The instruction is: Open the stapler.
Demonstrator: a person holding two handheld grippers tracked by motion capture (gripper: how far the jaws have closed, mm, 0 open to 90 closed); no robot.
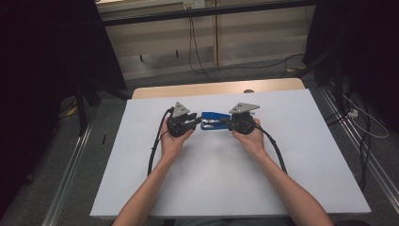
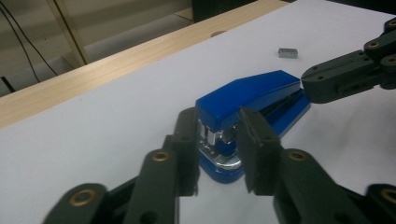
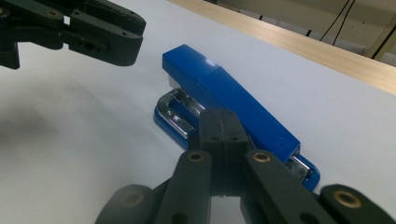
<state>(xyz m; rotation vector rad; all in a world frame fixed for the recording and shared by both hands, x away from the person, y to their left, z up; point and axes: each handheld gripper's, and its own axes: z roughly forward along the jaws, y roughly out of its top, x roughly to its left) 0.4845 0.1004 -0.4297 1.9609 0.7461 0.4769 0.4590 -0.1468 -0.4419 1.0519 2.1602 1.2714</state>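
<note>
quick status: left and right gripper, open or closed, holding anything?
Left gripper: open, fingers either side of the blue stapler's front end, not clamped.
Right gripper: closed, holding nothing, beside the stapler.

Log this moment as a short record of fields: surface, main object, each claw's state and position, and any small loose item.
surface: white table top with a wooden strip along its far edge
main object: blue stapler, lying flat between the two claws
left claw: open, jaws on either side of the stapler's front end
right claw: jaws pressed together, at the stapler's side near its rear
loose item: small grey block on the table beyond the stapler, possibly staples
</note>
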